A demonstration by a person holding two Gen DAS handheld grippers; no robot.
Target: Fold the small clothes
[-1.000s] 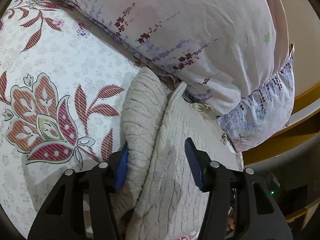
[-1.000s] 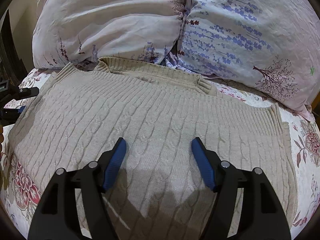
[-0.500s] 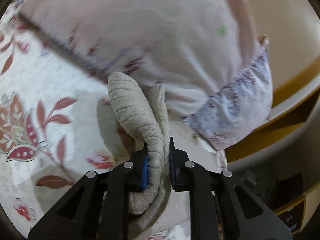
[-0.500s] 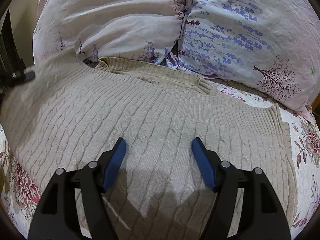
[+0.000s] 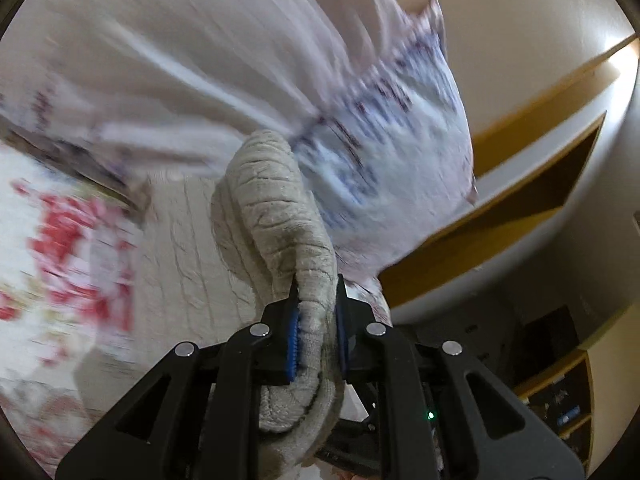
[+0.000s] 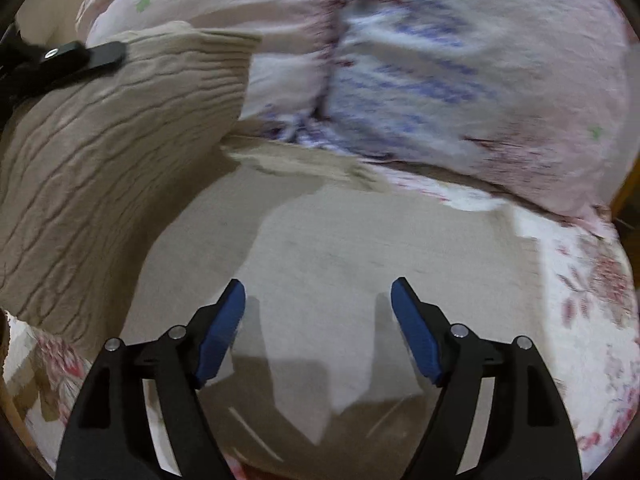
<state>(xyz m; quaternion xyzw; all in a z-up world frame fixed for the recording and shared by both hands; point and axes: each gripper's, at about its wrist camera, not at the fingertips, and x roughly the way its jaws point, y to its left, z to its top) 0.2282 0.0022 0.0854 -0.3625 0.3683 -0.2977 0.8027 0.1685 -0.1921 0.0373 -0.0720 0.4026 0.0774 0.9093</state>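
1. While the left gripper (image 5: pixel 316 312) was clenched on a bunched edge of the beige cable-knit sweater (image 5: pixel 280 216), its blue pads (image 5: pixel 294 344) pressed the knit from both sides; its jaws had just been closing, with the sweater between them.
2. From the right wrist view, that gripped side of the sweater (image 6: pixel 100 168) stood raised off the bed as a broad flap at the left, with the left gripper (image 6: pixel 80 56) clamped at its top corner.
3. The rest of the sweater lay flat on the floral bedsheet (image 6: pixel 580 300), just in front of the two floral pillows (image 6: pixel 440 60) stacked against the headboard end.
4. The right gripper (image 6: pixel 318 312) hovered released over the flat middle of the garment; its jaws had just been opening further, and nothing was caught between them, only the knit lying beneath.
5. As for progress, I judged the first fold to be only beginning: one side had been picked up and lifted, but it had not yet been laid across the body of the sweater.
6. What seemed left was carrying that flap over to the opposite side, setting it down evenly, then a fold of the other side and a final fold lengthwise.
7. Both views were blurred, so the sleeves and the hem could not be told apart.
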